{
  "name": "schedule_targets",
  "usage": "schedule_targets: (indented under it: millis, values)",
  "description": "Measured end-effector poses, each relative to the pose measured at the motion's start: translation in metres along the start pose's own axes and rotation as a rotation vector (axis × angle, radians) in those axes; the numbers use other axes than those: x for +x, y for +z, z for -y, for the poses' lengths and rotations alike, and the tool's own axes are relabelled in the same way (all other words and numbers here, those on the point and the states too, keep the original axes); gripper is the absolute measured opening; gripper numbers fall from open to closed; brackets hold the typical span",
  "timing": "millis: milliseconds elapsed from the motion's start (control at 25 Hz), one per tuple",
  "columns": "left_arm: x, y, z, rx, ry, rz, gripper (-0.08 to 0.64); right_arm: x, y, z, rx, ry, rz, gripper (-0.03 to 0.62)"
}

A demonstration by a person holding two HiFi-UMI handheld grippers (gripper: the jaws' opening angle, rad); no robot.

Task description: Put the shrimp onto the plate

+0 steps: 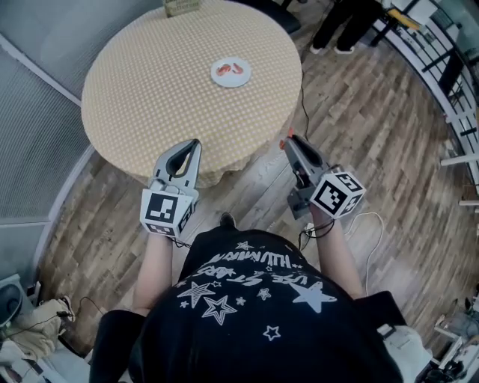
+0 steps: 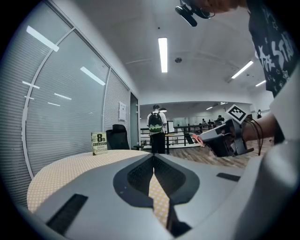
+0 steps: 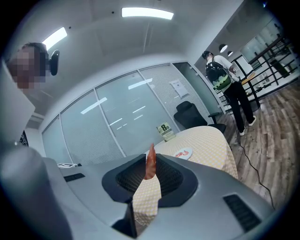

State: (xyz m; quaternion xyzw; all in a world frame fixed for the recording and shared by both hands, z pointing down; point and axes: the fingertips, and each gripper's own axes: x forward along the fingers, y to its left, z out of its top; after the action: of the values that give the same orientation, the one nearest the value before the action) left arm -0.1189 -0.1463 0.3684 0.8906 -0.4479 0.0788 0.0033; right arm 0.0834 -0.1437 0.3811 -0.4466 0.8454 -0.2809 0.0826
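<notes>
A round table (image 1: 150, 82) draped in a yellow checked cloth stands on a wooden plank floor (image 1: 352, 127). Toward its far right sits a small, round white plate (image 1: 230, 84) with more shrimp (image 1: 232, 69), curled and orange-red, lying in it. A card sign (image 1: 182, 6) stands upright at the far edge. The left tool (image 1: 196, 142), smooth grey plastic, is held level with its tip over the table's near edge, jaws pressed together with nothing between them. The right tool (image 1: 288, 141) is angled in toward the table, just off its near right edge, well apart from the plate. Its ribbed pads are clamped on a slim, pointed orange shrimp (image 3: 150, 164) that sticks up past the tips.
</notes>
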Motion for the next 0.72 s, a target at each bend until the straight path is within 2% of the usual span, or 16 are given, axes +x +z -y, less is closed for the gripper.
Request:
schedule_targets:
  millis: [240, 440, 720]
  values:
    - [0.016, -0.009, -0.023, -0.016, -0.042, -0.012, 0.009, 0.02, -0.001, 0.003, 0.014, -0.044, 0.002, 0.074]
    - [0.027, -0.01, -0.024, -0.032, -0.061, -0.01, 0.009, 0.024, -0.003, 0.01, 0.02, -0.064, -0.019, 0.074]
    - [0.039, -0.012, -0.037, -0.048, -0.025, -0.017, 0.009, 0.057, 0.004, 0.022, 0.02, -0.034, -0.046, 0.074]
